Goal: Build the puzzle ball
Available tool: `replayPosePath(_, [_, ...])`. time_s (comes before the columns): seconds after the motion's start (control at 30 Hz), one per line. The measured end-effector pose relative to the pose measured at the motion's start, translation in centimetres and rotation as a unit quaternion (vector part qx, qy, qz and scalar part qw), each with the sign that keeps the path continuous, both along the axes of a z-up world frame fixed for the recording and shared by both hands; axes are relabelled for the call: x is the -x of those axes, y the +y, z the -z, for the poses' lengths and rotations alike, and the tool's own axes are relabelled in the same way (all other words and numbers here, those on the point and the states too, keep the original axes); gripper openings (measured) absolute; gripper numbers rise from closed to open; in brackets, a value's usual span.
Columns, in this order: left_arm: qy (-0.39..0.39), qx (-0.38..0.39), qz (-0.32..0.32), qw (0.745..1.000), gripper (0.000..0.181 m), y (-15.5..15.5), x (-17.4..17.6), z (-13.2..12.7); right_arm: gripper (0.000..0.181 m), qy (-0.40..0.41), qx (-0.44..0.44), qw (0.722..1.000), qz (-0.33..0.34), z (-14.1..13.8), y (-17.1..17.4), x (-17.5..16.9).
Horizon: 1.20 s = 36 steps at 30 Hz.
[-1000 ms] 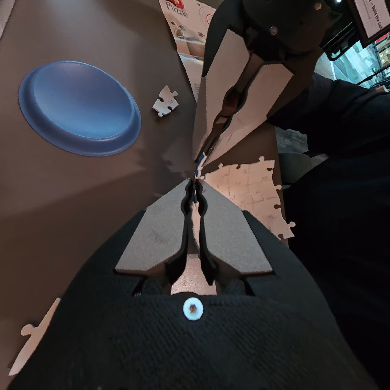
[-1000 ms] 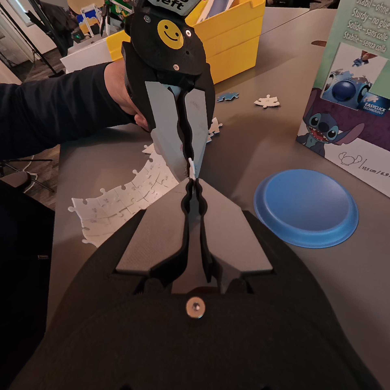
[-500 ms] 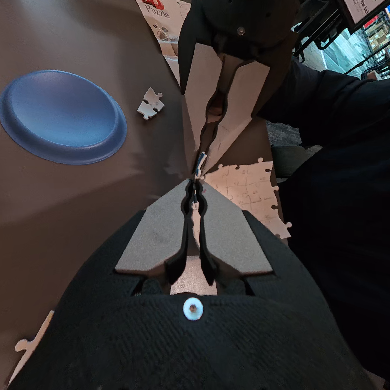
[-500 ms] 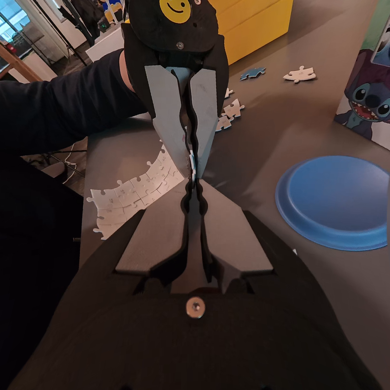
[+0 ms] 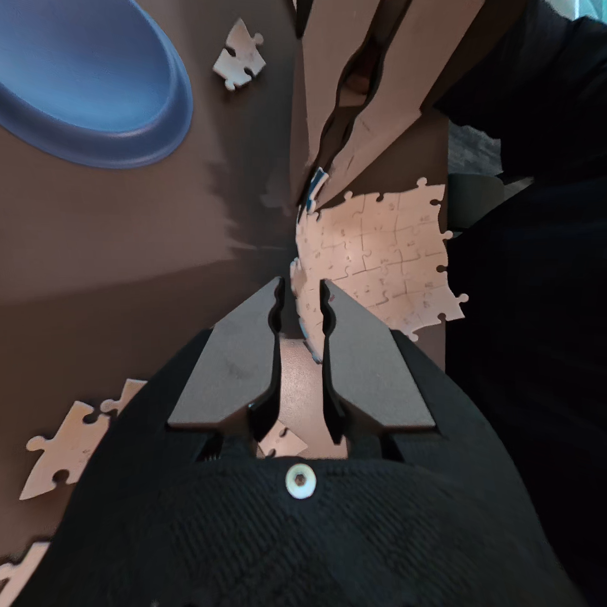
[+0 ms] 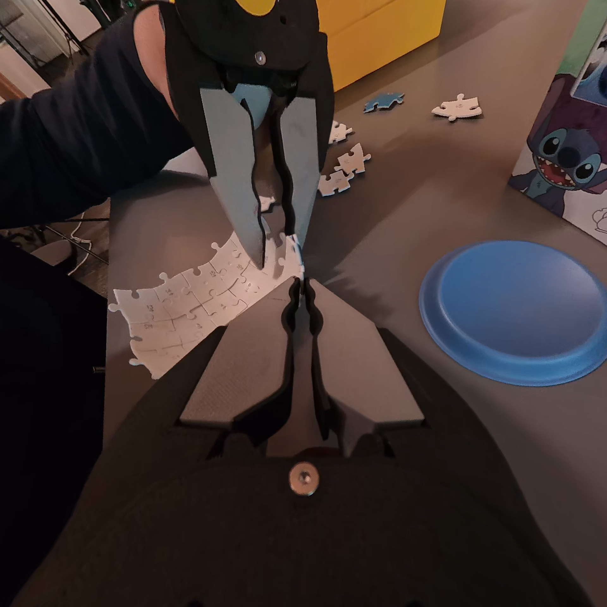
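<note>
Both grippers look alike: the left gripper (image 5: 300,284) and right gripper (image 6: 302,282) have black ribbed bodies, grey wedge fingers (image 6: 230,371) with wavy black inner edges (one silver screw (image 6: 303,478) each). Dark long sleeve (image 6: 82,131).
</note>
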<state>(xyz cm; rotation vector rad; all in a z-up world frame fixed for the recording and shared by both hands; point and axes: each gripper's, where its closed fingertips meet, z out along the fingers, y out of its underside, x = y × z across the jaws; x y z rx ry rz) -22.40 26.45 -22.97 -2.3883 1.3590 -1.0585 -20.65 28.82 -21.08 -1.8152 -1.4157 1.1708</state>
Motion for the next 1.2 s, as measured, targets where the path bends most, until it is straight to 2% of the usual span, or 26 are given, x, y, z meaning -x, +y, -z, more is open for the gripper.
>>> replayPosePath(0.1, [0.011, -0.004, 0.006, 1.0, 0.009, -0.3, -0.5, 0.6, 0.0, 0.001, -0.004, 1.0, -0.001, -0.2, -0.1, 0.1])
replayPosePath(0.33, [0.002, -0.01, 0.001, 1.0, 0.003, 0.0, -0.8, 0.5, 0.0, -0.003, -0.035, 0.999, 0.004, -0.5, 0.1, 0.0])
replayPosePath(0.43, [0.007, -0.028, 0.01, 1.0, 0.002, 0.0, -0.8, 0.3, 0.0, 0.003, -0.03, 1.0, -0.005, -0.8, -0.1, 0.0])
replayPosePath(0.53, [0.006, -0.038, 0.015, 0.999, 0.002, -0.2, -1.0, -0.1, 0.01, 0.003, -0.005, 1.0, -0.019, -0.6, -0.5, 0.3])
replayPosePath(0.63, [0.021, -0.049, 0.019, 0.998, 0.003, -0.2, -0.9, 0.2, 0.002, -0.005, -0.008, 1.0, -0.03, -0.2, -0.7, 0.7])
replayPosePath(0.87, [0.03, -0.05, 0.027, 0.998, 0.002, -0.5, -0.9, 0.2, 0.002, -0.009, 0.019, 0.998, -0.059, -0.1, -1.6, 1.5])
replayPosePath(1.1, [0.042, -0.032, 0.024, 0.998, 0.002, -0.6, -0.7, 0.4, 0.0, -0.039, -0.046, 0.996, -0.065, 0.5, -2.0, 2.1])
replayPosePath(1.2, [0.027, -0.029, 0.022, 0.999, 0.001, -0.6, -0.7, 0.2, 0.0, -0.029, -0.026, 0.997, -0.064, 0.2, -2.0, 2.0])
